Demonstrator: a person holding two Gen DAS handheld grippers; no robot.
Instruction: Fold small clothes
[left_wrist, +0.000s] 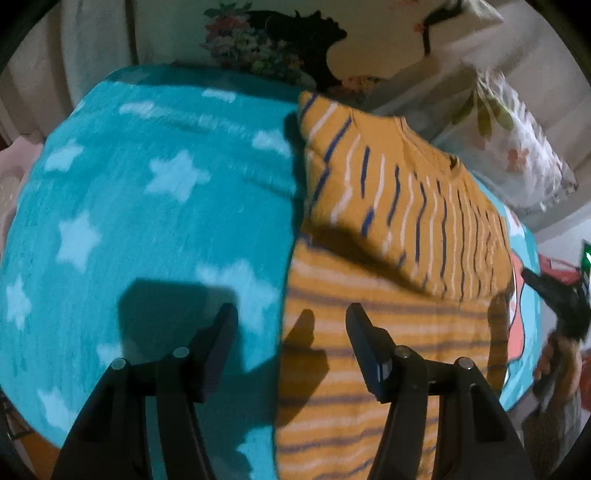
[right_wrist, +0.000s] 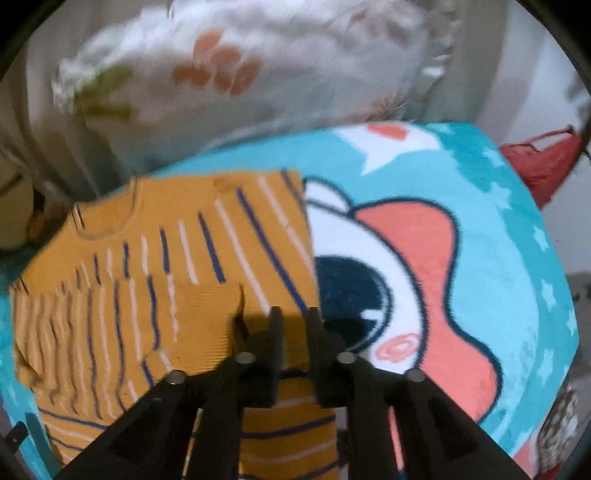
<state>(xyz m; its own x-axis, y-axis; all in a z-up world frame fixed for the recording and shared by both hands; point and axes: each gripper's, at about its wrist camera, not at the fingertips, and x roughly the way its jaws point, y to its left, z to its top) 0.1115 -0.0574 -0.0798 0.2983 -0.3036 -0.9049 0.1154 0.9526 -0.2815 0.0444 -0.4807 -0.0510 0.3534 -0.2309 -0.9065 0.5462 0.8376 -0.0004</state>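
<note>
Right wrist view: narrowly parted right gripper (right_wrist: 295, 314), grasping nothing, is poised over the striped shirt (right_wrist: 159, 266), whose fold could be dragged askew.

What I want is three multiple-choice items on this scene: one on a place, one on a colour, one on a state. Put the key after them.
1. Where does the striped shirt lie?
A. On the teal star blanket
B. On a bare wooden floor
C. On a hanger

2. What colours are the stripes on the mustard shirt?
A. Red and green
B. Blue and white
C. Black only

3. How do the jaws of the left gripper stand?
A. Clamped on a pillow
B. Shut tight on a sock
C. Apart, with nothing pinched between them

Key: 1 A, the shirt is spread on the teal blanket with pale stars in both views. 2 B, thin blue and white lines cross the mustard cloth. 3 C, the left wrist view shows a wide gap between the jaws, above the shirt's edge and the blanket.
</note>
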